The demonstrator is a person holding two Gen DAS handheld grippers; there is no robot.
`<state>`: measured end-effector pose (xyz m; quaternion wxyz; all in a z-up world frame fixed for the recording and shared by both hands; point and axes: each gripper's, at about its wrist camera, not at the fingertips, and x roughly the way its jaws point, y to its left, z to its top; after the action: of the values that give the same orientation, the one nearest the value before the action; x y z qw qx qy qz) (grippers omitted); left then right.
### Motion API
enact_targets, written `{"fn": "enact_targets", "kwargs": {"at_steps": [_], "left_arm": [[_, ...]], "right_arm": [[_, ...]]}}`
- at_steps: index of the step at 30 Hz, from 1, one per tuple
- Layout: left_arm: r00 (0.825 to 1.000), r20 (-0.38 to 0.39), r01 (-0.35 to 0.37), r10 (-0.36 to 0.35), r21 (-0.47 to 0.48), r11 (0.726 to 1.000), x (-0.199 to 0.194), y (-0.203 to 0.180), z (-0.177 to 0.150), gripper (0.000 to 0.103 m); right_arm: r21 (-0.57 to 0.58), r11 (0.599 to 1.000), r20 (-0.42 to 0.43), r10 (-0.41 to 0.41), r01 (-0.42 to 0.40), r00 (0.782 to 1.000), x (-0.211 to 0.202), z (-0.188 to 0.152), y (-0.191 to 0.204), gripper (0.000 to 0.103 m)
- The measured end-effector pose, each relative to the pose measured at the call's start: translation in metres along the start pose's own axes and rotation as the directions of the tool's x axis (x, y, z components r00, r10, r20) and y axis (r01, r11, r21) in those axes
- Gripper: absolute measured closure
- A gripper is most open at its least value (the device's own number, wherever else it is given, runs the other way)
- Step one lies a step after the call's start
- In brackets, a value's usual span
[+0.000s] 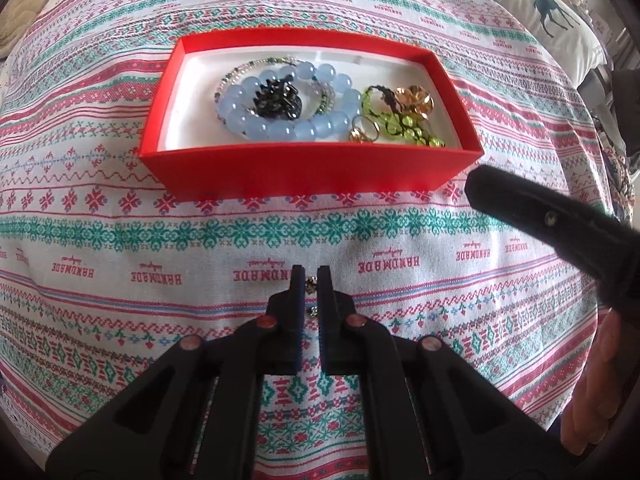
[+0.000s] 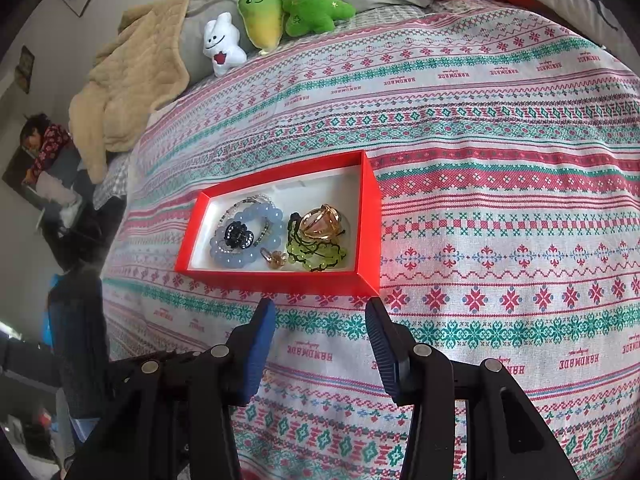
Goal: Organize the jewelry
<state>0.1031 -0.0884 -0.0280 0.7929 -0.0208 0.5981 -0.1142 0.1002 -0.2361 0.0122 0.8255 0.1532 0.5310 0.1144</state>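
A jewelry box point(image 1: 308, 172) sat on the patterned bedspread point(image 1: 400, 240). Inside it, a beaded bracelet point(image 1: 280, 130) lay at the left, encircling a hair clip point(image 1: 276, 98); a corded bead bracelet point(image 1: 408, 124) lay at the right under a metal flower piece point(image 1: 414, 100), with a ring point(image 1: 362, 132) between the bracelets. Behind the box, plush toys point(image 2: 276, 12) lined the bed's far edge, a blanket point(image 2: 132, 80) to their left.

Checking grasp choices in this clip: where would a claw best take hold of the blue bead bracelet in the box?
Grip the blue bead bracelet across its near arc, coming from above: it lies flat in the red box, whose walls block sideways approach, and a dark piece fills its middle.
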Motion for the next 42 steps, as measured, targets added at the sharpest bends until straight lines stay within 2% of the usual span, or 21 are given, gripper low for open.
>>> {"fn": "enact_targets", "kwargs": {"at_steps": [3,7,9,11,16,20,25,29,35,42], "left_arm": [[1.000,0.011,0.013,-0.013,-0.030,0.999,-0.007,0.009,0.003,0.097],[0.999,0.025,0.033,-0.031,-0.072,0.997,-0.014,0.020,0.006,0.097],[0.999,0.034,0.038,-0.035,-0.086,0.996,-0.017,0.025,0.007,0.097],[0.999,0.038,0.035,-0.031,-0.102,0.994,-0.018,0.028,0.009,0.097],[0.998,0.041,0.049,-0.043,-0.139,0.989,-0.022,0.045,0.011,0.097],[0.998,0.041,0.052,-0.046,-0.162,0.985,-0.023,0.056,0.015,0.097],[0.998,0.043,0.053,-0.047,-0.165,0.985,-0.024,0.060,0.018,0.097],[0.998,0.039,0.054,-0.048,-0.159,0.986,-0.022,0.057,0.018,0.097],[0.998,0.043,0.054,-0.047,-0.165,0.985,-0.024,0.060,0.017,0.097],[0.997,0.056,0.063,-0.054,-0.172,0.983,-0.029,0.063,0.017,0.097]], "right_arm": [[-0.013,1.000,-0.011,-0.002,0.002,1.000,0.002,-0.001,0.002,0.056],[-0.093,0.995,-0.075,0.010,-0.017,0.997,0.016,-0.008,0.017,0.056],[-0.145,0.987,-0.143,0.051,-0.072,0.988,0.028,-0.016,0.029,0.056],[-0.163,0.981,-0.205,0.074,-0.109,0.976,0.041,-0.023,0.038,0.062],[-0.237,0.965,-0.262,0.048,-0.112,0.964,0.060,-0.033,0.053,0.066],[-0.279,0.954,-0.271,0.029,-0.108,0.962,0.065,-0.038,0.063,0.078],[-0.339,0.938,-0.274,-0.024,-0.073,0.962,0.073,-0.041,0.071,0.083],[-0.391,0.920,-0.261,-0.068,-0.041,0.963,0.079,-0.046,0.080,0.091],[-0.421,0.907,-0.250,-0.094,-0.020,0.964,0.084,-0.049,0.091,0.092],[-0.415,0.909,-0.243,-0.074,-0.034,0.967,0.077,-0.044,0.094,0.092]]}}
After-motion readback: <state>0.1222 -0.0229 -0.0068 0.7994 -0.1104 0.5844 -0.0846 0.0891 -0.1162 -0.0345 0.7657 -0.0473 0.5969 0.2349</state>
